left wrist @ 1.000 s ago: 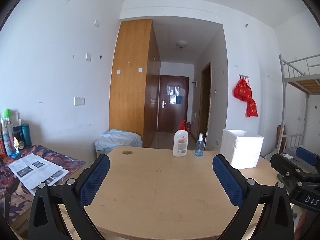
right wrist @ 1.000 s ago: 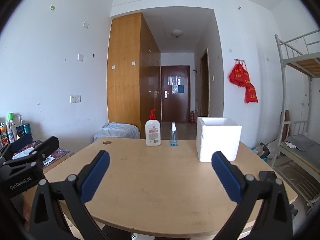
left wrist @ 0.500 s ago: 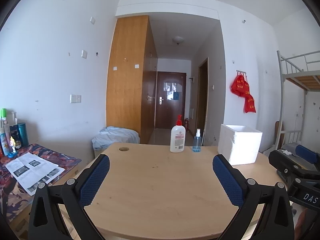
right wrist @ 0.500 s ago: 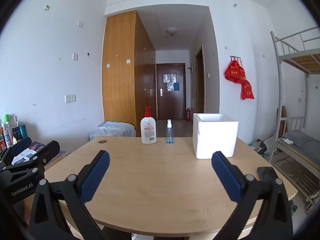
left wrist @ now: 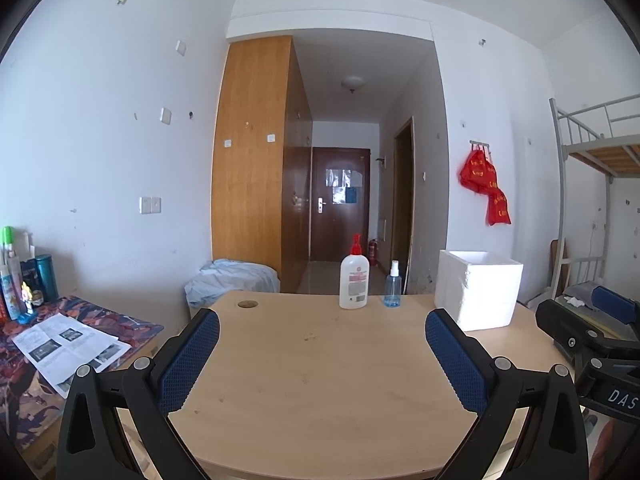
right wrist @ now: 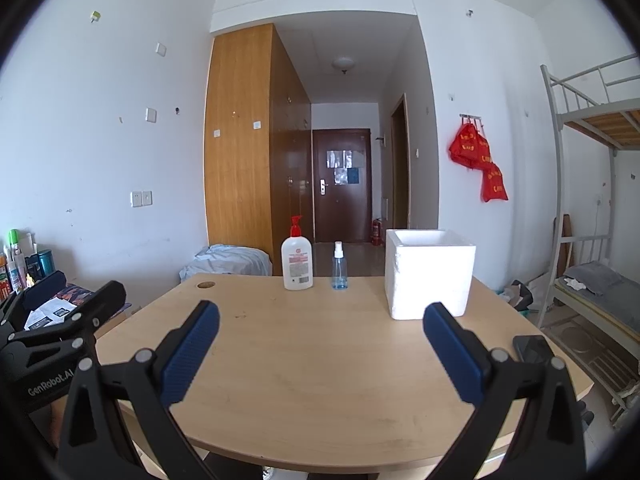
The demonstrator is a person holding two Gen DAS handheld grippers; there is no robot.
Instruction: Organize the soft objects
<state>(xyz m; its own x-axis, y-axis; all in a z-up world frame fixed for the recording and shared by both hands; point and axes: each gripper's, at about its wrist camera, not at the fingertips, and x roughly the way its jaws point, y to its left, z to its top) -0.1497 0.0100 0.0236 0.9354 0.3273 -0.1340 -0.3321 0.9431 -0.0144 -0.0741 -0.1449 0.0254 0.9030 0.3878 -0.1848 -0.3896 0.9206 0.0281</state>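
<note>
A white pump bottle with a red top point(left wrist: 353, 280) point(right wrist: 297, 263) and a small blue spray bottle point(left wrist: 392, 286) point(right wrist: 339, 268) stand at the far edge of the wooden table point(left wrist: 320, 360) point(right wrist: 320, 352). A white foam box point(left wrist: 478, 288) point(right wrist: 428, 272) stands to their right. My left gripper point(left wrist: 322, 332) is open and empty above the near part of the table. My right gripper point(right wrist: 320, 330) is open and empty, also above the near table. Each gripper shows at the side of the other's view.
A dark phone point(right wrist: 532, 350) lies at the table's right edge. A side table with a patterned cloth, papers point(left wrist: 68, 344) and bottles point(left wrist: 24, 276) stands left. A pale blue bundle point(left wrist: 228, 280) lies behind the table. A metal bunk bed point(right wrist: 592, 240) stands right.
Both grippers have tilted or shifted slightly, so the table and bottles sit a little differently in view. Both stay open and empty.
</note>
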